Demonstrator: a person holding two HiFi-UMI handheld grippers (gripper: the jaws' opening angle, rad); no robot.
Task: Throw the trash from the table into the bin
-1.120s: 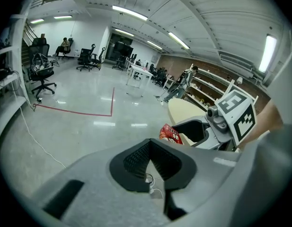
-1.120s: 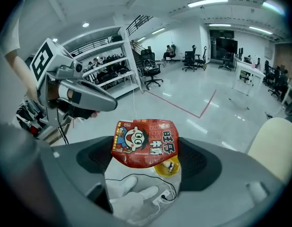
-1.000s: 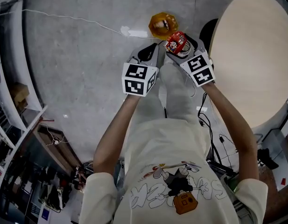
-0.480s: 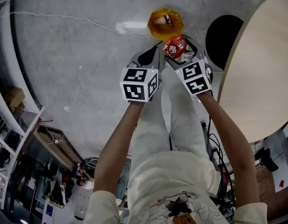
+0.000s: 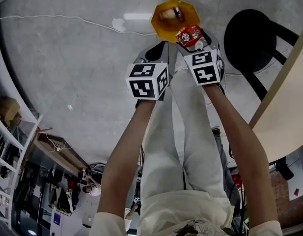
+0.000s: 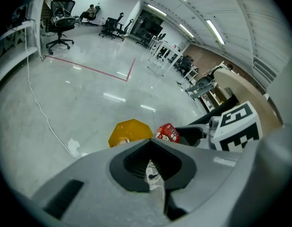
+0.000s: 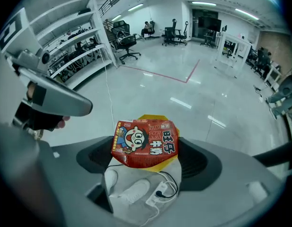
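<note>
A red snack packet (image 5: 189, 35) (image 7: 146, 143) with a cartoon face is pinched in my right gripper (image 5: 193, 41) (image 7: 146, 156), which is shut on it. The packet hangs over the near right rim of a yellow octagonal bin (image 5: 172, 19) (image 6: 130, 132) standing on the grey floor. Some trash lies inside the bin. Under the packet a yellow edge of the bin (image 7: 157, 165) shows. My left gripper (image 5: 154, 54) (image 6: 153, 168) is level with the right one, just left of it and short of the bin, jaws together with nothing held.
A round wooden table (image 5: 284, 107) fills the right edge, with a black stool (image 5: 250, 32) beside the bin. A white cable (image 5: 68, 18) and a pale scrap (image 5: 119, 24) lie on the floor. Shelving (image 5: 9, 132) stands at the left. The person's legs are below the grippers.
Both grippers moved forward toward the bin. The packet went from short of the bin to over its near rim. The table slid off to the right of the view.
</note>
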